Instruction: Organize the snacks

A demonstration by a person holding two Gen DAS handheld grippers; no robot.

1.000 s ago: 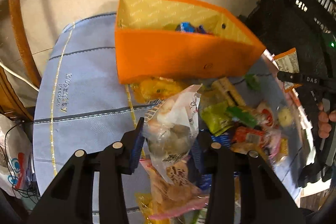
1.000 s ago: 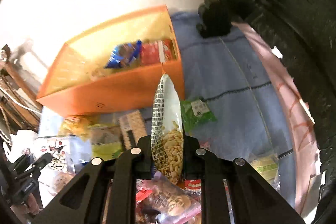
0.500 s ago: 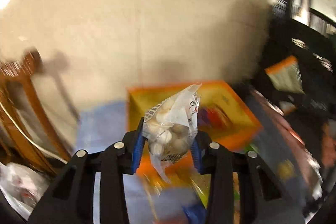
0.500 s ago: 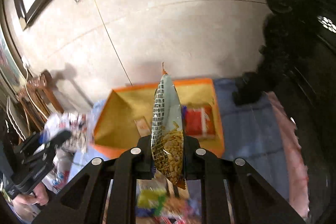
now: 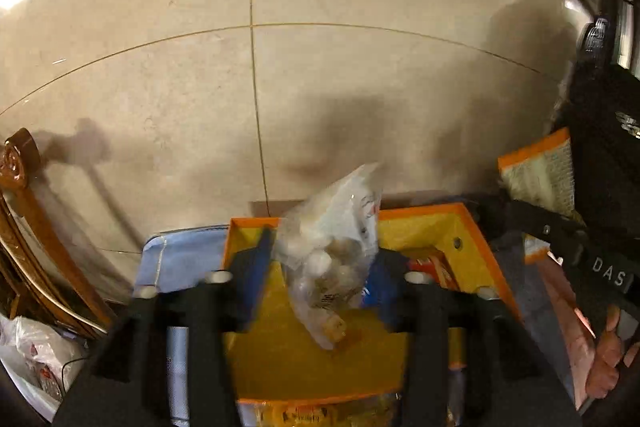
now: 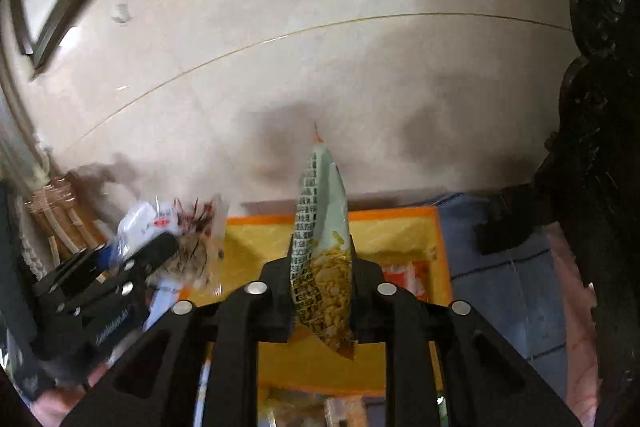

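Snacks hang in both claws above the open orange box [image 5: 492, 267]. The clear snack bag [image 5: 332, 251] of pale round pieces sits between the fingers of the left claw [image 5: 324, 259]. It is blurred, and its long axis tips from upper right to lower left. That claw's jaws have just been opening and stand wide, no longer pinching the bag.

The printed snack packet [image 6: 320, 267] stands upright on edge in the right claw [image 6: 320, 269], narrow end up. These jaws have just been opening too, yet the pads show against the packet's two faces.

Both snacks are over the box's yellow inside, where a red packet [image 6: 404, 275] lies by the right wall. More wrappers [image 5: 312, 411] lie in front of the box. The box rests on a blue cloth [image 6: 500, 267] covering the surface.

A wooden chair [image 5: 24, 195] and a white plastic bag [image 5: 32, 355] are at the left. Dark carved furniture [image 6: 600, 147] is at the right, and a beige tiled wall [image 5: 360, 67] is behind. Nothing lies between the snacks and the box.
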